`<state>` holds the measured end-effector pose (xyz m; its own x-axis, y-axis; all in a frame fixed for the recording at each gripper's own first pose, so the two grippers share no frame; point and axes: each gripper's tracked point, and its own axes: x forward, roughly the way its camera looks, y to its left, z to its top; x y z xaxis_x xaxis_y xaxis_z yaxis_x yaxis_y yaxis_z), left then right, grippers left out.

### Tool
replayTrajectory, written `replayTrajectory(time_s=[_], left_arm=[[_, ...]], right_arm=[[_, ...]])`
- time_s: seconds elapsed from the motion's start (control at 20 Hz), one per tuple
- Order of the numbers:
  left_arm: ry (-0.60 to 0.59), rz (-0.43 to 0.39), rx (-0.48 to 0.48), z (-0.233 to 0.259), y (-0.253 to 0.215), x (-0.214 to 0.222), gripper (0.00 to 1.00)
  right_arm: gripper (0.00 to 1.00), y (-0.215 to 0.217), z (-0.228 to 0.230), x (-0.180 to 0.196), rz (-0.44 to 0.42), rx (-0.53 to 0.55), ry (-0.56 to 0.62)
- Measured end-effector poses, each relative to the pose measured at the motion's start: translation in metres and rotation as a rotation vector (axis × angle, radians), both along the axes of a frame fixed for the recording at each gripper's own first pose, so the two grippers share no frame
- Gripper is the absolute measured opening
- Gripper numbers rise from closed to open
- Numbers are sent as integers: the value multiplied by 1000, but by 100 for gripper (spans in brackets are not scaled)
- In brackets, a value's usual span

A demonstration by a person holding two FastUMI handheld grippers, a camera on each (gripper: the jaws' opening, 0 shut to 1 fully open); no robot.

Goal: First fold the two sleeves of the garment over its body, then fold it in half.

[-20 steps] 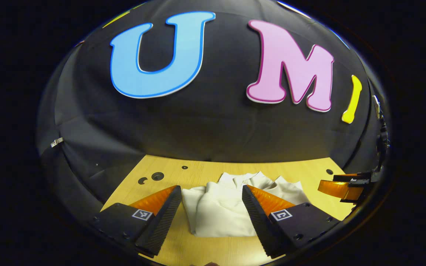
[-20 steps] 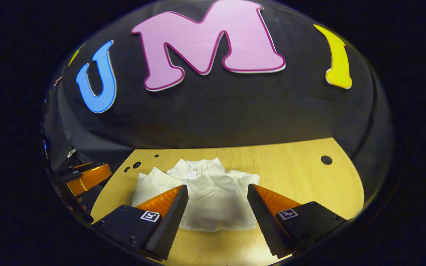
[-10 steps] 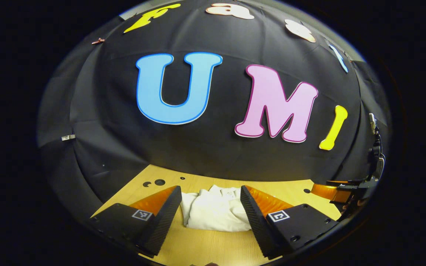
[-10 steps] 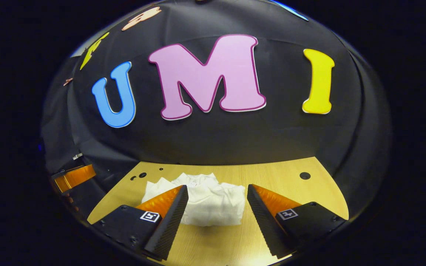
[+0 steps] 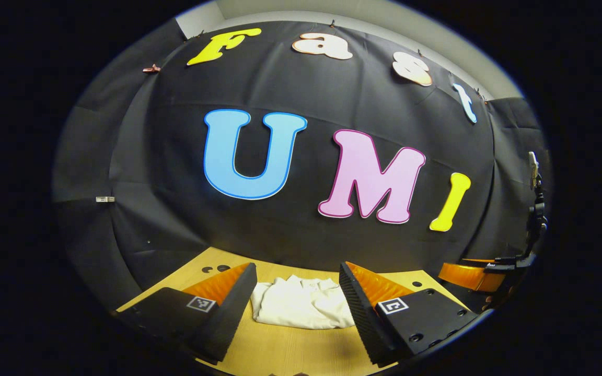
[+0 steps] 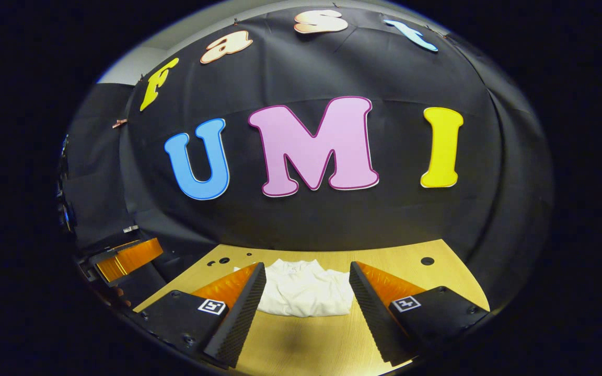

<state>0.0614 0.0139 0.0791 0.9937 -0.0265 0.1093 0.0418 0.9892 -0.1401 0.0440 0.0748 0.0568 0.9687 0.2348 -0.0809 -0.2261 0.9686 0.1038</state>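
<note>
A soft, creased white cloth garment (image 5: 301,309) (image 6: 305,295), folded into a compact bundle, is seen lying on the smooth pale wooden table (image 5: 290,352) (image 6: 405,261) near the far wall. The left gripper (image 5: 296,297) and right gripper (image 6: 306,297) are held wide apart above the near table, empty and touching nothing.

White garment (image 5: 301,309) folded on table (image 5: 290,355)

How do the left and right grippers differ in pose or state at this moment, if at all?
Little separates them. The left gripper frames the folded white garment squarely between its fingers; the right gripper has it offset slightly left. In the right gripper view the garment's near edge runs straighter. Shared: both open, empty, apart from the garment on the wooden table.
</note>
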Motion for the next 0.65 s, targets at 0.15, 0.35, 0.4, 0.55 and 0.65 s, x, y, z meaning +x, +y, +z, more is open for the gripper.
replayTrajectory(time_s=[0.15,0.35,0.4,0.55,0.65], left_arm=[[25,3,-16,-20,-2,-16,97],[96,23,-92,-54,-1,-36,97],[104,16,-101,-57,-3,-40,97],[114,27,-55,-66,1,-45,97],[114,20,-44,-65,-4,-45,97]], right_arm=[[98,4,-18,-19,13,55,49],[98,-3,-31,-32,-8,36,54],[98,-1,-32,-37,-2,37,50],[98,9,-40,-44,27,-4,46],[98,13,-42,-45,40,-15,46]])
